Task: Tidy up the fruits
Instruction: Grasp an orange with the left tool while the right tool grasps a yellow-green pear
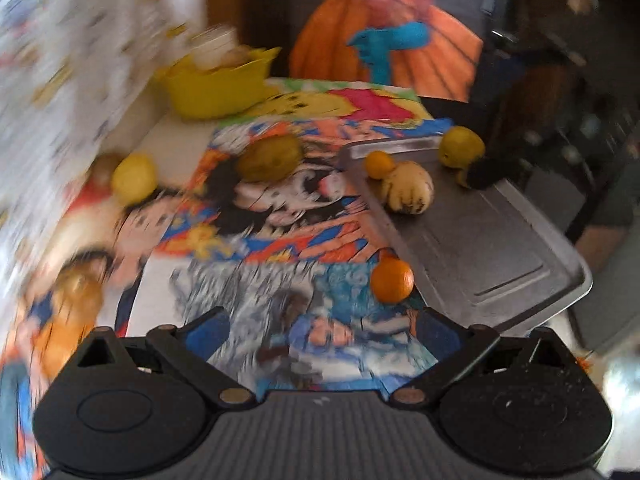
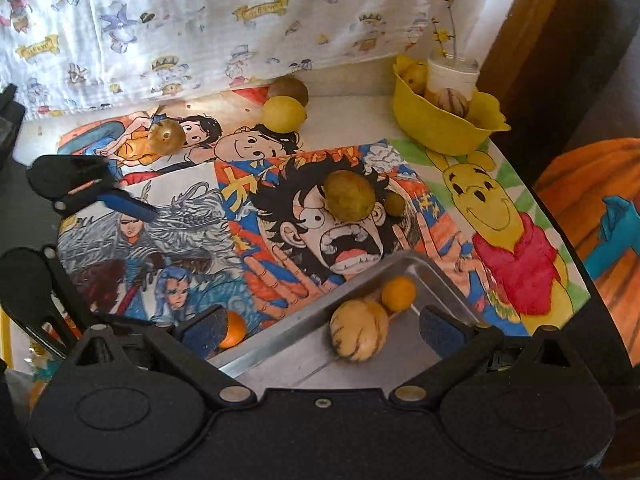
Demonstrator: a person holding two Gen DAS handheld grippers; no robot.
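Left gripper (image 1: pixel 320 332) hovers wide open and empty above the cartoon-printed table cover (image 1: pixel 240 240), a lemon (image 1: pixel 134 178) far ahead to its left, a brown fruit (image 1: pixel 268 158) ahead, an orange (image 1: pixel 392 280) just ahead to its right beside the metal tray (image 1: pixel 500 248); right gripper (image 2: pixel 326 326), fingers spread, straddles a striped pale fruit (image 2: pixel 358 334) on the tray, untouched; a small orange (image 2: pixel 398 293) just beyond; yellow bowl (image 2: pixel 444 128) of fruit far ahead, right.
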